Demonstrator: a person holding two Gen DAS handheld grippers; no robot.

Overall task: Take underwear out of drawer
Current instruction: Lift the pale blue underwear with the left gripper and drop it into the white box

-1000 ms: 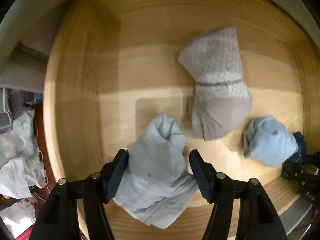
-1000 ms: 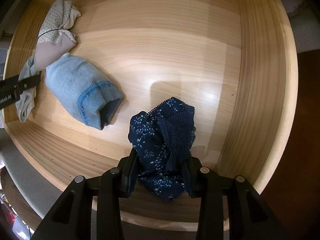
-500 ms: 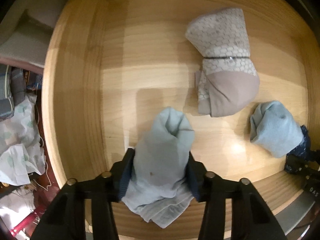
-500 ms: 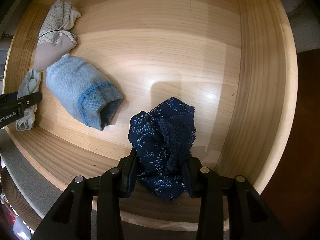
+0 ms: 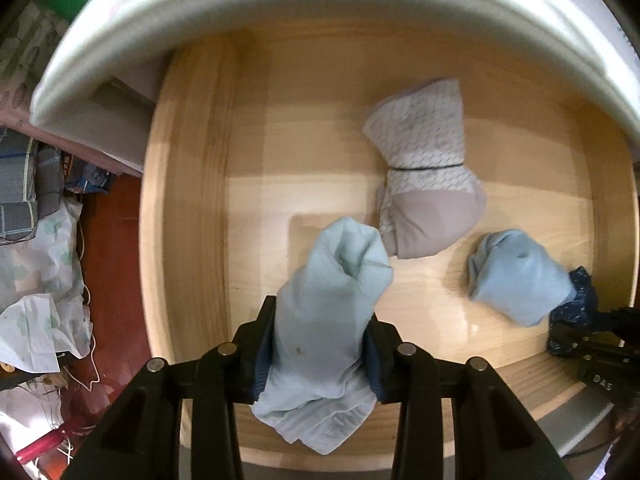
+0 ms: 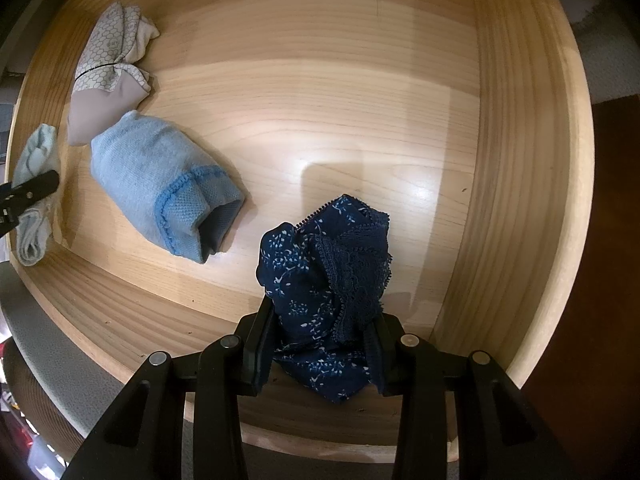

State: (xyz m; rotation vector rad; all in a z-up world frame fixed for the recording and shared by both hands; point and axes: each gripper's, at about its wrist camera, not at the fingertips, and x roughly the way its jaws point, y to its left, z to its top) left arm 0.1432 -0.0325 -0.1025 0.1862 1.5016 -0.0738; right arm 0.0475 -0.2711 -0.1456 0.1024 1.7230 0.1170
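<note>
left wrist view: the left gripper was pinching a pale mint rolled underwear btwn its pads, the roll's top sticking up past the fingertips and its loose end hanging below them, over the front-left part of the wooden drawer. w/ blur i couldn't tell if the roll was off the drawer floor. just beyond it lay a grey-and-white patterned bundle w/ a thin dark band round its middle, lying on the drawer floor. to the right of that, a light blue roll also on the floor, and past it a bit of the navy piece in the other tool at the frame edge. a white curved edge ran across the top; crumpled cloth and paper clutter sat outside the drawer on the left. right wrist view: the right gripper was clamped on a navy floral lace underwear, held near the drawer's front wall, right-hand side. the light blue roll lay apart to its left, touching the patterned bundle behind it; the mint roll showed at far left in the left tool's fingers.
</note>
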